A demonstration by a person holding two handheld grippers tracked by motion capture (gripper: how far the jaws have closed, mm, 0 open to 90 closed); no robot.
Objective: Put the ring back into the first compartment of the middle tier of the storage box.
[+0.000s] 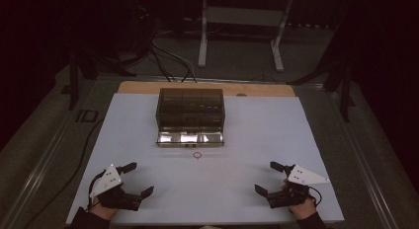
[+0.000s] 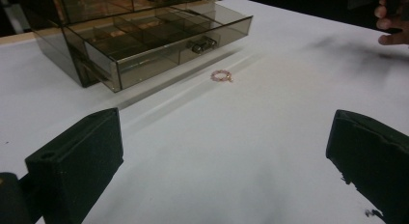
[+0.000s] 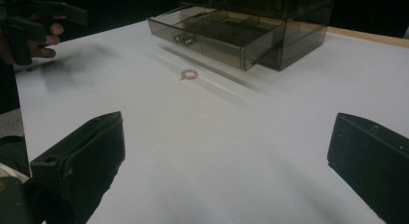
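A smoky clear drawer box (image 1: 190, 108) stands at the back middle of the white table (image 1: 257, 140), its bottom drawer (image 1: 190, 138) pulled out toward me. A small pink ring (image 1: 197, 155) lies on the table just in front of the drawer; it also lies in the left gripper view (image 2: 221, 76) and the right gripper view (image 3: 188, 75). My left gripper (image 1: 141, 178) rests near the front left edge, open and empty. My right gripper (image 1: 267, 177) rests near the front right edge, open and empty too. Both are well short of the ring.
The drawer (image 2: 159, 45) has several compartments and a small metal handle (image 2: 202, 44). A wooden strip (image 1: 148, 87) runs along the table's back edge. Beyond it are cables (image 1: 168, 61) and a metal stand (image 1: 242, 21) on the dark floor.
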